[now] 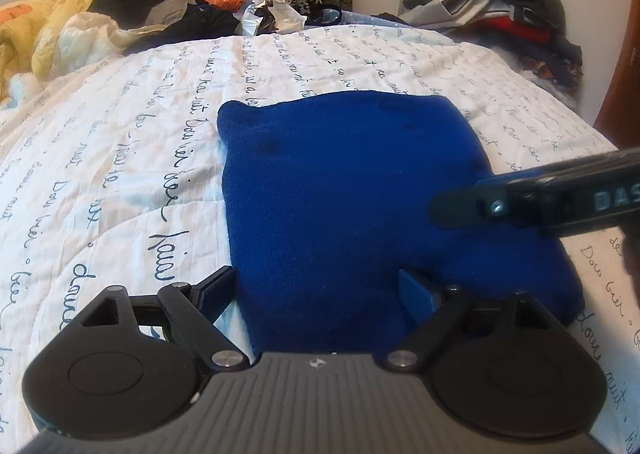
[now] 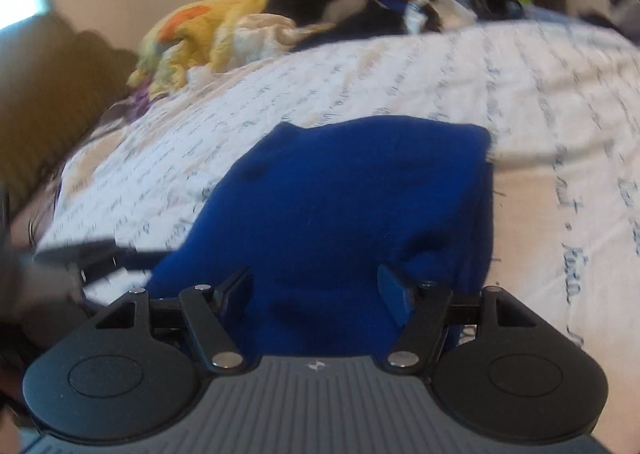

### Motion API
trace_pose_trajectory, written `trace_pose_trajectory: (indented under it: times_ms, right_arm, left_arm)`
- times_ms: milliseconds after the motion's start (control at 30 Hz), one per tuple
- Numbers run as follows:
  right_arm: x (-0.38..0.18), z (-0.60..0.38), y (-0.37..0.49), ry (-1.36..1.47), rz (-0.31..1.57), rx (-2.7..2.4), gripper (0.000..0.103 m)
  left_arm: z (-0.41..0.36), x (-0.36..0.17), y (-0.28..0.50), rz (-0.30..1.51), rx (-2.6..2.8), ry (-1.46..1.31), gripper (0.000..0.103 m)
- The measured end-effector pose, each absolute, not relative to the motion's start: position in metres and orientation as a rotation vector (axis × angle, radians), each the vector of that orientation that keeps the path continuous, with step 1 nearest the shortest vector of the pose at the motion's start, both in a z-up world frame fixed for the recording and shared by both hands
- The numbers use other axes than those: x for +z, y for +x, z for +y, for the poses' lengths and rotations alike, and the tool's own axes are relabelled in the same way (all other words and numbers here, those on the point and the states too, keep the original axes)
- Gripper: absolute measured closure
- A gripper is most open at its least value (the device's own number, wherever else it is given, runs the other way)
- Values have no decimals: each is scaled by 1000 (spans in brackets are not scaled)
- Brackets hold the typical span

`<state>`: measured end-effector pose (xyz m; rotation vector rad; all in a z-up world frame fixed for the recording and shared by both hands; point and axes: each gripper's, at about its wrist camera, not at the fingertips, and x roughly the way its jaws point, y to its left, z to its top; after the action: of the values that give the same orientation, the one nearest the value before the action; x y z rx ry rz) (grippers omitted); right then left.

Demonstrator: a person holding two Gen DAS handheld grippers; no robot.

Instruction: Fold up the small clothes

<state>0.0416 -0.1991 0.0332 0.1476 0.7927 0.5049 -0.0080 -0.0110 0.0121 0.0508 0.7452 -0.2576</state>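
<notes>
The blue knit [image 1: 344, 189] lies folded flat on the bedspread [image 1: 120, 157], straight ahead of both tongs and partly under them, its long axis running away from them. The left tongs [image 1: 316, 294] stand spread over its near left edge, pinching nothing. The right tongs [image 2: 314, 290] are also spread, over its near right part, cloth between the fingers but unpressed. Both look about equally near. Clothes pile [image 1: 512, 5] sits far beyond.
</notes>
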Motion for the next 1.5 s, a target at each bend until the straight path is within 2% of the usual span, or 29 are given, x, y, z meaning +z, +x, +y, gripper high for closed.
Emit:
trace_pose_trajectory:
  times_ms: [100,200,267,400,433,467,500,533,567,600,633,667,733,800,833,900,933,967,1000,1067,1100,1133,1167,1200,1233,1300,1367,1433,1500]
  right_arm:
    - [40,-188,28,81,749,530,34]
    - [13,-207,39,158,743,555,34]
    - [21,-222,40,300,788,530,35]
    - [47,-245,4,341,765,528,34]
    - [46,-252,0,356,787,516,34]
    - [42,-259,-2,380,819,508,34]
    - [37,-264,-2,398,847,506,34]
    - [30,-266,-1,401,876,501,33]
    - [22,-264,1,388,912,501,33]
    - [16,-261,3,373,934,510,42]
    - [9,-256,4,357,953,529,71]
    - [7,-253,5,337,953,524,81]
    - [14,-256,5,332,942,530,93]
    - [26,-257,-4,286,903,535,93]
    - [25,-256,-7,237,900,508,93]
    - [11,-257,-6,191,925,477,93]
    - [12,-260,-9,213,911,482,92]
    - [16,-261,-12,216,918,467,92]
    - [24,-260,-17,209,894,441,91]
    - [44,-254,-27,183,784,414,89]
    - [52,-248,-26,174,746,437,82]
    - [57,-241,-20,182,731,461,68]
    - [59,-233,-11,195,723,486,60]
    - [59,-224,1,202,720,509,43]
    - [56,-216,14,207,729,522,35]
    - [32,-204,48,179,844,482,36]
    - [19,-205,55,140,765,514,36]
    - [31,-203,47,129,806,481,36]
    - [48,-203,20,141,780,487,35]
  left_arm:
    - [-9,9,-9,741,-254,33,13]
    - [-6,10,-13,722,-262,48,12]
    - [1,19,-26,724,-265,50,21]
    - [33,28,-49,792,-334,-126,23]
    - [39,25,-49,836,-346,-192,26]
    - [43,20,-48,879,-355,-251,33]
    - [45,19,-48,874,-350,-282,34]
    - [45,18,-45,889,-360,-305,42]
    - [44,18,-42,900,-362,-326,59]
    - [43,17,-37,924,-356,-338,73]
    - [41,17,-32,942,-329,-330,89]
    - [41,19,-31,942,-320,-319,89]
    - [38,33,-40,907,-314,-260,90]
    - [32,45,-51,861,-323,-163,89]
    - [29,43,-54,853,-304,-109,82]
    - [27,33,-59,846,-252,-25,76]
    - [29,33,-65,831,-240,-15,69]
    - [30,36,-72,805,-225,-15,56]
    - [30,42,-81,759,-220,-16,50]
    - [21,56,-92,661,-263,-1,30]
    - [12,60,-92,635,-296,16,28]
    - [2,59,-88,634,-325,35,28]
    - [-11,56,-83,654,-357,51,28]
    - [-19,46,-73,694,-388,58,28]
    - [-26,31,-62,763,-405,67,30]
    - [-31,14,-61,726,-374,120,30]
    - [-32,17,-67,737,-373,144,32]
    - [-21,29,-82,723,-381,89,36]
    - [-10,36,-100,702,-364,62,26]
